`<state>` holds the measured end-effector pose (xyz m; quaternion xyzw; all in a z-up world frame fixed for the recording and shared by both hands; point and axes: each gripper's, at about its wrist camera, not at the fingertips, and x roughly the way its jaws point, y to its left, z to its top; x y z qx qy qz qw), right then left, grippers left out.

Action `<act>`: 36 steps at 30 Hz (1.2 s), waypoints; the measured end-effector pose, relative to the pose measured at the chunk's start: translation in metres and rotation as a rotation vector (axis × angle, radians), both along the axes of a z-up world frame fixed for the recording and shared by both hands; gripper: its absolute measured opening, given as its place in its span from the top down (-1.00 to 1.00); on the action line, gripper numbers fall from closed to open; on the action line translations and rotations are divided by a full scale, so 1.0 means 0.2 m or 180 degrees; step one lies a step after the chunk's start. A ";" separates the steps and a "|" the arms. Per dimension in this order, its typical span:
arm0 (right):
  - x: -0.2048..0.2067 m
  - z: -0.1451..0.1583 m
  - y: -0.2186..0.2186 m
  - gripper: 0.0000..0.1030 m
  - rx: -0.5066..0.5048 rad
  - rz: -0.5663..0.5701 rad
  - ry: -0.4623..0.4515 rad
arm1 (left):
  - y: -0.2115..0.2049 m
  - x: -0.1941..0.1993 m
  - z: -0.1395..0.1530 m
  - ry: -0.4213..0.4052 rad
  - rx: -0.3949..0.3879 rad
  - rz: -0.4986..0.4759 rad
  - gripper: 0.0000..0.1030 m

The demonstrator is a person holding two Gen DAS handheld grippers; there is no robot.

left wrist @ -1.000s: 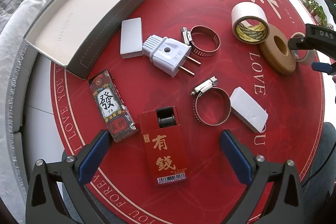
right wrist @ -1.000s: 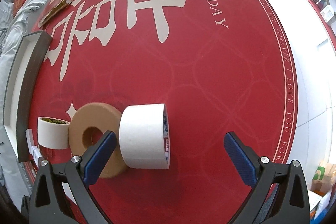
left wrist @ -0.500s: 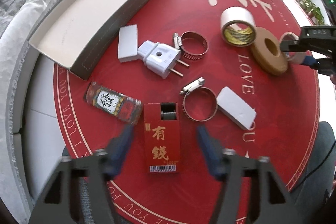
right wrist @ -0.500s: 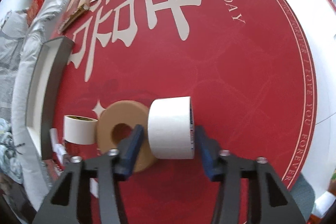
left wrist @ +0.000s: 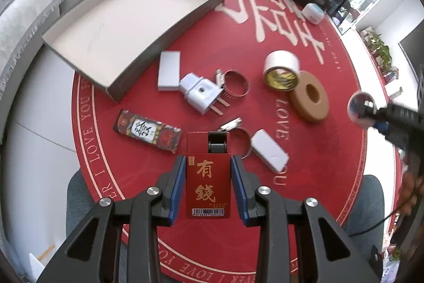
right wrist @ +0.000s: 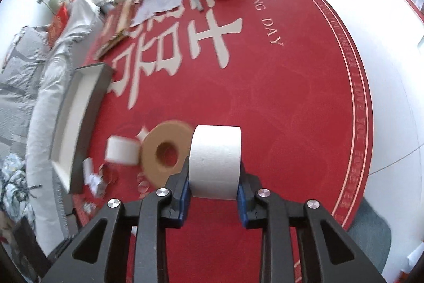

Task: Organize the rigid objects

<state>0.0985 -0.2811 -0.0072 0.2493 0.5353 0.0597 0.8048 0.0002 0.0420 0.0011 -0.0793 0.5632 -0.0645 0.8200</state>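
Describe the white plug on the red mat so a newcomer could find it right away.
Start at the big grey tray with the white floor, at the mat's far left edge. Just off its near corner lies a flat white block, and the white plug lies against that block's right side. It alone has two metal prongs, which point toward the nearer hose clamp, and a round hole in its top face.

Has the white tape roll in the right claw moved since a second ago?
Yes. The white tape roll, now clamped in the right claw whose jaws just closed, no longer overlaps the brown ring; it has shifted right of it.
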 end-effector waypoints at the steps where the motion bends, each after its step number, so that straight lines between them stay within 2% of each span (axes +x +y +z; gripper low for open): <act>1: -0.04 0.00 0.02 0.42 0.0029 0.0022 -0.0002 | -0.01 0.00 0.01 -0.0027 0.0019 -0.0012 0.29; 8: -0.29 -0.01 0.12 0.42 0.0299 0.0051 -0.0030 | -0.11 -0.07 0.14 -0.0381 0.0215 -0.0154 0.29; 16: -0.52 0.01 0.31 0.42 -0.0057 0.0238 -0.0028 | -0.17 -0.16 0.20 -0.0561 0.0437 -0.0240 0.29; 20: -0.53 0.02 0.38 0.42 -0.0144 0.0357 -0.0049 | -0.15 -0.17 0.21 -0.0580 0.0380 -0.0248 0.29; 36: -0.51 0.02 0.42 0.42 -0.0279 0.0399 0.0024 | -0.05 -0.18 0.21 -0.0559 0.0183 -0.0109 0.29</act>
